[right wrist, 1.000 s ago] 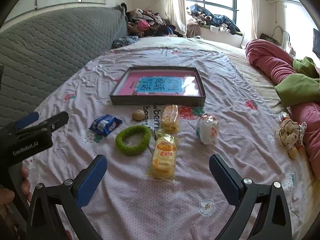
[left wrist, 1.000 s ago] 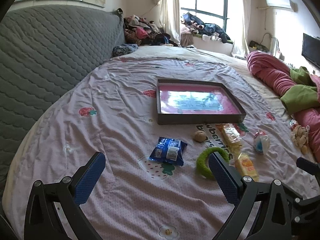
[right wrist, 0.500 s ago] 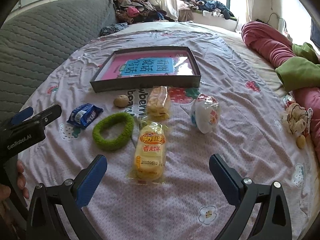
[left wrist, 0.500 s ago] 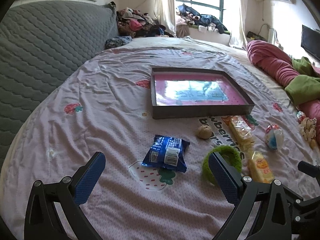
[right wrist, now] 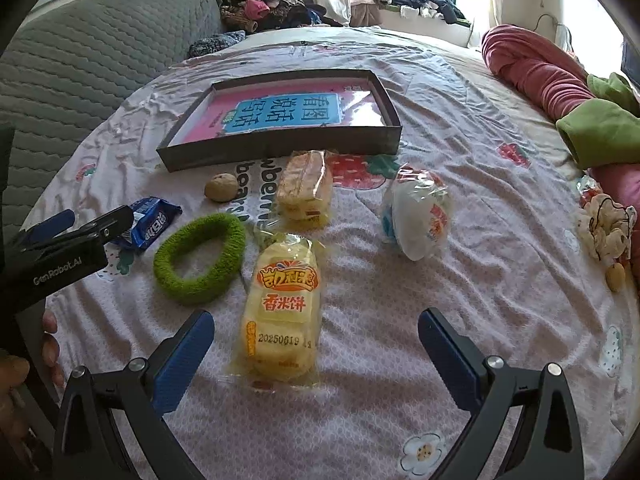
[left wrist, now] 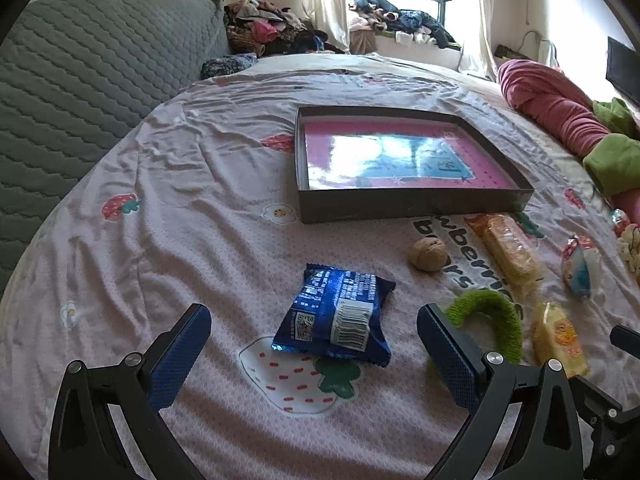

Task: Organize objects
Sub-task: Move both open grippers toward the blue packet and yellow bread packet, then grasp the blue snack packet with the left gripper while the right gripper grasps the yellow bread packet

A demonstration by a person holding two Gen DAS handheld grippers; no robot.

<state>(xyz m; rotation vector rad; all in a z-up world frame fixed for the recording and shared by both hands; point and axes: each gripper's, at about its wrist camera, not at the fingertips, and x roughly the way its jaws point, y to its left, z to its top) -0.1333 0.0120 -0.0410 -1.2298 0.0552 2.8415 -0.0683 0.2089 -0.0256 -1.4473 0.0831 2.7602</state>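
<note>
My left gripper (left wrist: 312, 332) stands open just above the bedsheet, with a blue snack packet (left wrist: 340, 320) lying between its fingers. My right gripper (right wrist: 316, 340) is open too, astride a yellow rice-cake packet (right wrist: 284, 304). A dark shallow box (right wrist: 280, 148) with a pink bottom lies farther back on the bed. In front of it lie a walnut (right wrist: 221, 187), a green fuzzy ring (right wrist: 200, 258), a clear-wrapped cake (right wrist: 306, 188) and a white round packet (right wrist: 416, 216). The left gripper's body (right wrist: 68, 252) shows at the left of the right wrist view.
A grey quilted headboard (left wrist: 80, 80) rises on the left. Pink and green bedding (right wrist: 560, 92) is piled along the right, with a small plush toy (right wrist: 604, 228) beside it. Clothes (left wrist: 272, 32) are heaped at the far end under the window.
Both grippers have come forward and lower over the bed. The blue packet now lies between the left fingers, and the yellow packet between the right ones. Both stayed open.
</note>
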